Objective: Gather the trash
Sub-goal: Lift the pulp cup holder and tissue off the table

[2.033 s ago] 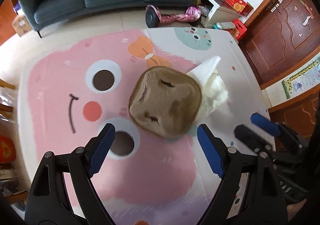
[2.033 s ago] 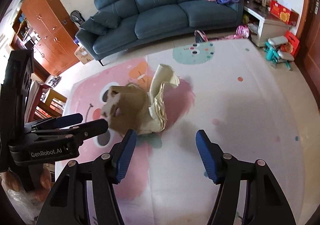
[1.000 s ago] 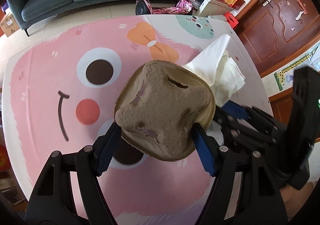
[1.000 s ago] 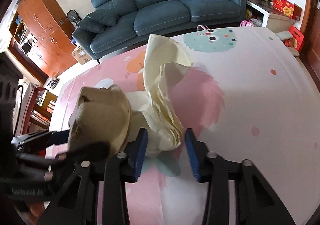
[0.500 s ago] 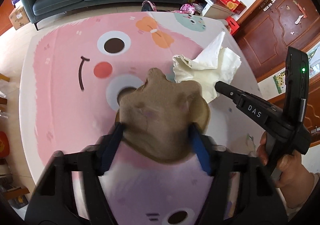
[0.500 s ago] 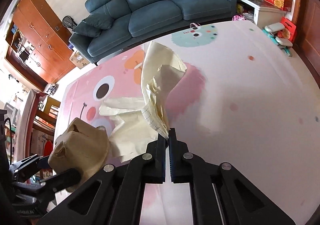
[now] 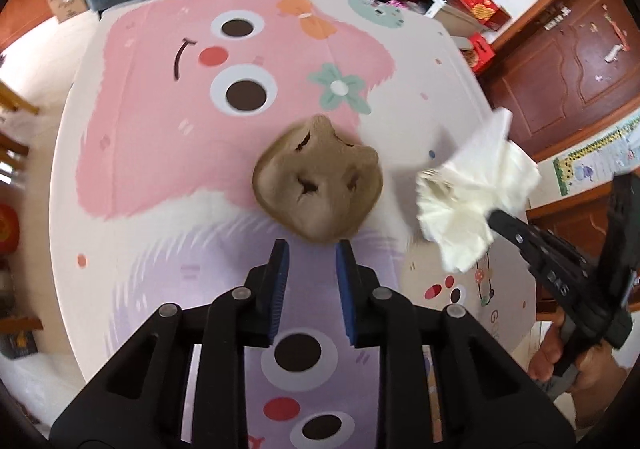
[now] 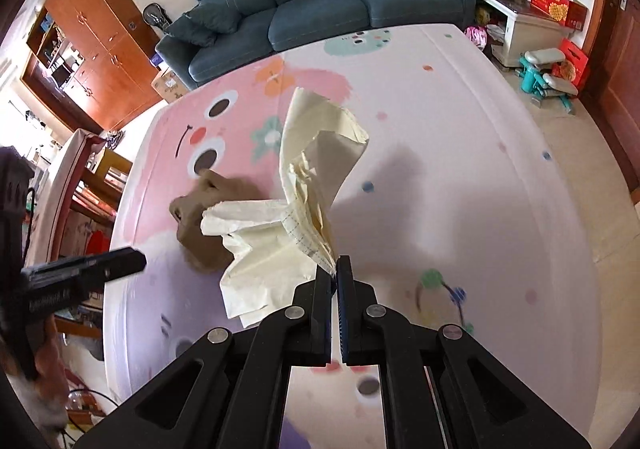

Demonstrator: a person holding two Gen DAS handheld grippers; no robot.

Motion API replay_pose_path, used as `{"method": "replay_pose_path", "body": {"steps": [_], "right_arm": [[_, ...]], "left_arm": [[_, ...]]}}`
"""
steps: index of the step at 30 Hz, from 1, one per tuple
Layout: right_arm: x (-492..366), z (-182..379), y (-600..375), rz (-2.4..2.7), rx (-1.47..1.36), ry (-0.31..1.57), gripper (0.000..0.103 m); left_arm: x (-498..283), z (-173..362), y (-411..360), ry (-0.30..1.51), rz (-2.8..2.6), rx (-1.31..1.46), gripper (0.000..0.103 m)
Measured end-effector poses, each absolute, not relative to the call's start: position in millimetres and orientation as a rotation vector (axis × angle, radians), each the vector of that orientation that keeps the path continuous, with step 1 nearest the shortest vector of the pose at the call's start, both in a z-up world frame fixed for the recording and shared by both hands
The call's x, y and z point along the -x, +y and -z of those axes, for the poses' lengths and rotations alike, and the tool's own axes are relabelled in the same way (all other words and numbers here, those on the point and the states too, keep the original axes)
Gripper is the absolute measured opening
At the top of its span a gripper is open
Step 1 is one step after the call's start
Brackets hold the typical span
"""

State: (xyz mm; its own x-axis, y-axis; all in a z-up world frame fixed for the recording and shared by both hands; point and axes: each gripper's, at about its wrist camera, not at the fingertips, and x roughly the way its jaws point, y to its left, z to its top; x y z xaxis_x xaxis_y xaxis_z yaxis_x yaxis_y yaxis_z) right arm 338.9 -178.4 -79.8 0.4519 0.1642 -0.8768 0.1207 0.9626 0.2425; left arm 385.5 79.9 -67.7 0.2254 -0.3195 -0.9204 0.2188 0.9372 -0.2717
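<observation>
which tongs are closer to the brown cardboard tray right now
Left. The left tongs sit at the brown cardboard tray's near edge; the right tongs are off to its right, shut on the crumpled paper.
</observation>
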Motion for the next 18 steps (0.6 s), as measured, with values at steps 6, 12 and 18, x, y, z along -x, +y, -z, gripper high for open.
{"method": "replay_pose_path", "body": {"steps": [6,12,18], "right_arm": [[-321.1,82.8,-195.0,-0.011,-0.335,1.1,0.003],[-331.8,91.4,-201.0,0.006,-0.378,1.103,0.003],[-352.4,98.0,-200.6,0.023,-0.404,1.103,0.003]], "left_arm": [[-395.1,67.8,73.9,1.29,0.317,0.096,0.077],[-430.3,76.4,53.5,1.281,0.314,0.029,0.077],[-454.3,95.1,33.3,1.311,0.34,-0.015,0.078]]}}
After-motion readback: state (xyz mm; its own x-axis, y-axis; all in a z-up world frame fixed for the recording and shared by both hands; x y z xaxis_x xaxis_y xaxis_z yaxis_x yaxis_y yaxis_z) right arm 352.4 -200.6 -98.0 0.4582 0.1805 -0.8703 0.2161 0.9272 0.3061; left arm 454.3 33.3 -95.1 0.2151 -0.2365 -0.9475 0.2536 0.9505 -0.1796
